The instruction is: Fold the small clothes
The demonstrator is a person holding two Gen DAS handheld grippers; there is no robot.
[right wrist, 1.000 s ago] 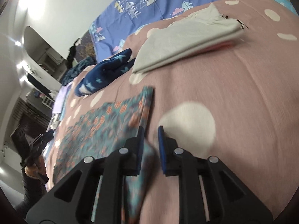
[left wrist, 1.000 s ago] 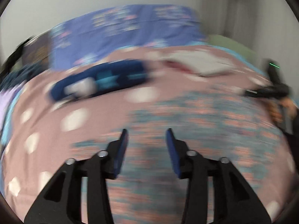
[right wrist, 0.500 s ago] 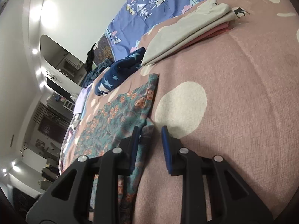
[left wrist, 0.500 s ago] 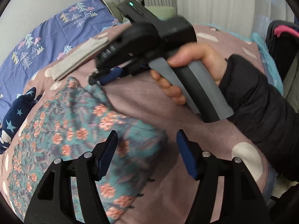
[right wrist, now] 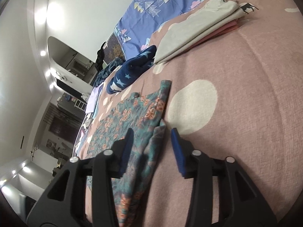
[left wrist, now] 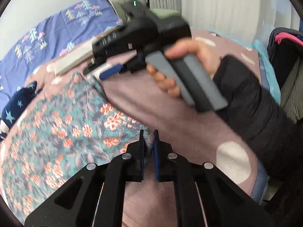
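Note:
A teal floral garment (left wrist: 66,132) (right wrist: 132,117) lies flat on the pink dotted bedspread (right wrist: 236,113). My left gripper (left wrist: 148,134) is at its near corner, jaws closing, with a pinch of the floral cloth squeezed between the pads. My right gripper (right wrist: 151,132) is at the garment's other edge, jaws opening; a raised fold of the cloth lies loose between its fingers, untouched by the pads. In the left wrist view the right gripper (left wrist: 96,73) hovers over the far corner, held by a hand (left wrist: 189,56) in a black sleeve.
A folded stack of grey and pink clothes (right wrist: 198,24) (left wrist: 73,60) sits farther up the bed. A navy star-print garment (right wrist: 130,70) (left wrist: 17,104) lies beside it. A blue tree-print sheet (right wrist: 161,5) covers the head end. A dark bag (left wrist: 284,43) stands past the bed's edge.
My left gripper swept across the bed to the floral garment's corner and closed on it. The right gripper's jaws spread apart, releasing the fold they had pinched.

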